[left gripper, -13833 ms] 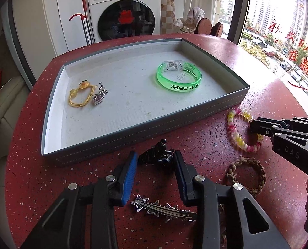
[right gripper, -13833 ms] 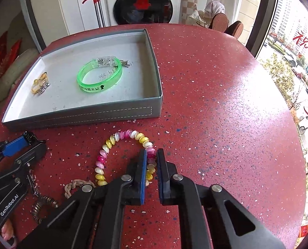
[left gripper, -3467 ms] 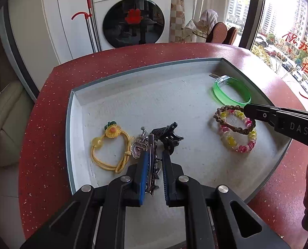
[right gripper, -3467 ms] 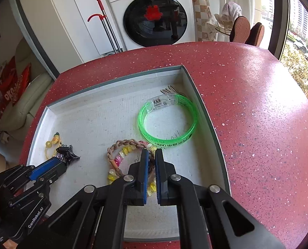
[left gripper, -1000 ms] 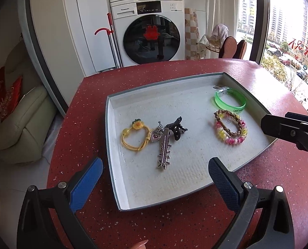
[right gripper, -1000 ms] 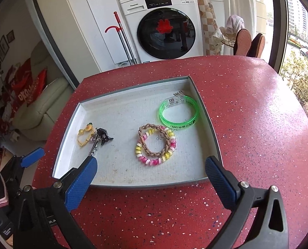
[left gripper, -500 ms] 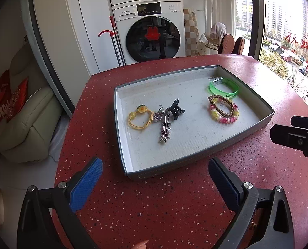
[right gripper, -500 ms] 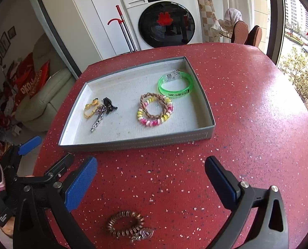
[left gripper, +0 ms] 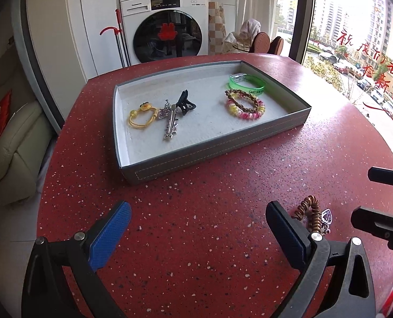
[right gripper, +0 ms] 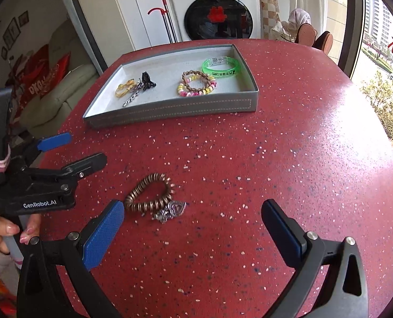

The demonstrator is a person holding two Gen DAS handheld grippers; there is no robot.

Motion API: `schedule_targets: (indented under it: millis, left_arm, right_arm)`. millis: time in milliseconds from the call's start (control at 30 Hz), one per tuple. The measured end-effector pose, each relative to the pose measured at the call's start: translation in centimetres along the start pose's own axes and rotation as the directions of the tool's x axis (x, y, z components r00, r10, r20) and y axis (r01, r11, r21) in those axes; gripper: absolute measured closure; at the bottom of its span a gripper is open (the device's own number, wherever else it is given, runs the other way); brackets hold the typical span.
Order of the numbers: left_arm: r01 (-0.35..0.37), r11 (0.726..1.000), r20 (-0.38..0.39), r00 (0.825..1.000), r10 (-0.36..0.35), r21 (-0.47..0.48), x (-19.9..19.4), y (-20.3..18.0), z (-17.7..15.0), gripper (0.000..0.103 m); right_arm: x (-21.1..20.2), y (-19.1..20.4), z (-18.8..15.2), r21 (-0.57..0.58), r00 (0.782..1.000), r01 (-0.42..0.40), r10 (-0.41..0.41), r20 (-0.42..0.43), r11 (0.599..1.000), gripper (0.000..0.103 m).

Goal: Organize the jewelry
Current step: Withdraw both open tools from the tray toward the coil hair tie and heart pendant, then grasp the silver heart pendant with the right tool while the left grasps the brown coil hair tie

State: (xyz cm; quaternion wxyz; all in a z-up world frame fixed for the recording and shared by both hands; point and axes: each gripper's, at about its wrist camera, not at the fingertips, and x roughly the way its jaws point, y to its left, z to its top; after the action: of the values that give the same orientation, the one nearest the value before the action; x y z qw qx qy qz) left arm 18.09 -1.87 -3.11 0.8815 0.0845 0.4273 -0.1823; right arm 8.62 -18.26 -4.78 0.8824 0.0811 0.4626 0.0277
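Note:
A grey tray [left gripper: 212, 148] [right gripper: 169, 110] on the red table holds a green bangle [left gripper: 246, 83] [right gripper: 221, 67], a beaded bracelet with a braided one on it [left gripper: 245, 105] [right gripper: 196, 83], a yellow hair tie [left gripper: 140, 118], a silver clip [left gripper: 171, 126] and a black claw clip [left gripper: 184, 103]. A copper coil bracelet with a silver charm [right gripper: 154, 194] [left gripper: 313, 216] lies on the table outside the tray. My left gripper [left gripper: 196, 233] [right gripper: 71, 149] is open and empty, left of the coil bracelet. My right gripper [right gripper: 193, 230] is open and empty just behind it.
The round red table [right gripper: 302, 159] drops off at its left edge above a cream sofa [left gripper: 10, 143]. A washing machine [left gripper: 167, 26] stands behind the table. A window [left gripper: 355, 39] is on the right.
Both grippers have pulled further back from the tray and stayed open. The coil bracelet on the table now lies close in front of the right gripper.

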Motion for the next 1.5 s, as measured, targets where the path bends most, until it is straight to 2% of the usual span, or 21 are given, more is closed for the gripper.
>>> schedule_targets:
  millis: [233,367,533,767,1067,1133,1200,1267,1367,1433,1500]
  left_arm:
    - [0.129,0.989,-0.012,0.992,-0.129,0.065,-0.5,-2.2,-0.8,0.0]
    - [0.223,0.968,-0.03,0.975,-0.221,0.113,-1.0,-3.4,-1.3,0.0]
    - [0.249,0.953,-0.069,0.968,-0.241,0.174,-0.6,-4.5,-2.2,0.0]
    - [0.213,0.953,-0.09,0.976,-0.198,0.213,0.5,-5.7,-2.3,0.0]
    - [0.155,0.963,-0.077,0.987,-0.141,0.221,1.5,-6.3,-1.3,0.0]
    - [0.148,0.965,-0.079,0.988,-0.134,0.215,1.8,-6.4,-1.0,0.005]
    - [0.138,0.969,-0.078,0.989,-0.125,0.202,2.2,-6.2,-0.6,0.006]
    - [0.132,0.973,-0.084,0.989,-0.118,0.187,2.6,-6.0,-0.3,0.019]
    - [0.118,0.98,-0.096,0.99,-0.103,0.163,3.3,-5.6,-0.1,0.023]
    - [0.127,0.982,-0.098,0.989,-0.114,0.141,3.5,-5.2,0.0,0.029]
    - [0.118,0.984,-0.098,0.99,-0.106,0.131,3.7,-5.0,0.2,0.03]
  right_arm:
    - [-0.7,-0.5,-2.5,-0.029,0.999,0.041,-0.041,-0.003,0.999,0.002]
    - [-0.9,-1.7,-2.8,0.001,0.999,0.05,-0.05,-0.005,0.999,0.002]
    - [-0.9,-2.3,-3.2,0.001,0.998,0.069,-0.069,-0.008,0.998,0.009]
    - [-0.8,-2.3,-3.7,-0.021,0.998,0.055,-0.055,-0.014,0.998,0.011]
    - [0.4,0.5,-3.2,-0.117,1.0,0.023,-0.024,-0.006,0.993,0.011]
    - [0.9,1.1,-3.0,-0.133,1.0,0.023,-0.024,-0.007,0.991,0.013]
    - [1.5,1.6,-2.9,-0.14,1.0,0.023,-0.025,-0.009,0.99,0.025]
    - [2.0,2.0,-2.7,-0.138,1.0,0.028,-0.029,-0.008,0.99,0.027]
    - [2.7,2.6,-2.4,-0.135,0.999,0.037,-0.037,0.0,0.99,0.034]
    - [3.1,2.8,-2.2,-0.131,0.999,0.047,-0.046,0.009,0.99,0.037]
    - [3.3,3.0,-2.0,-0.125,0.998,0.069,-0.066,0.024,0.99,0.045]
